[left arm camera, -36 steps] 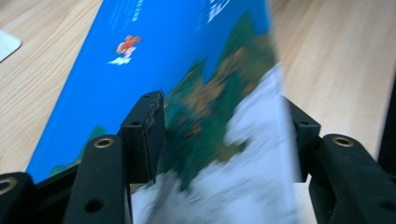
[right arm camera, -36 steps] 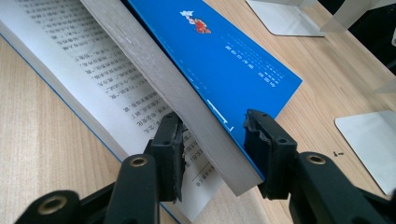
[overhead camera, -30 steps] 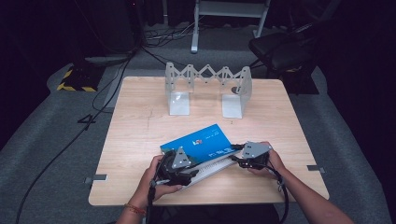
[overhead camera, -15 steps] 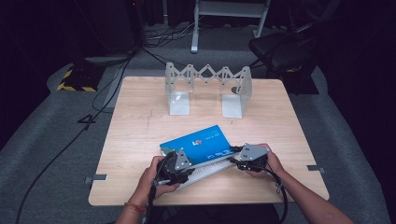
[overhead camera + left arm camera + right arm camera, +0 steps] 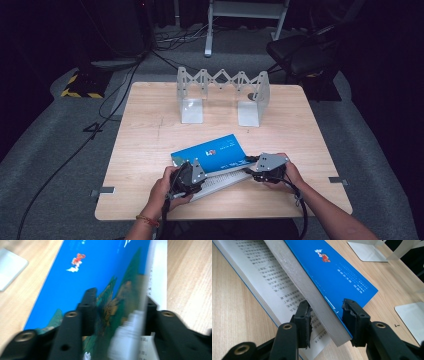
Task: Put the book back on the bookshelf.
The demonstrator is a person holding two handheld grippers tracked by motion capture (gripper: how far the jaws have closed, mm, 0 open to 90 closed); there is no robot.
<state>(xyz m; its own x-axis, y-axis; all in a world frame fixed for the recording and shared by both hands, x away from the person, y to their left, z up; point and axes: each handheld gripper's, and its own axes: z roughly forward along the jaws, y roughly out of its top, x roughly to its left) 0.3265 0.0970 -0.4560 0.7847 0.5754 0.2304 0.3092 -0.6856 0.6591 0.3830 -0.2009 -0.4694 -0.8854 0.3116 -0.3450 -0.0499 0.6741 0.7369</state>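
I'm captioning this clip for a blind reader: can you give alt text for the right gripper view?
The right hand-held gripper clamps a raised block of pages of a blue-covered book. A printed page lies open beneath, on a wooden table.

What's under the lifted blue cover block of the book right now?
Under the blue cover lies an open printed page resting on the wooden table. The page's inner part stays hidden beneath the raised page block.
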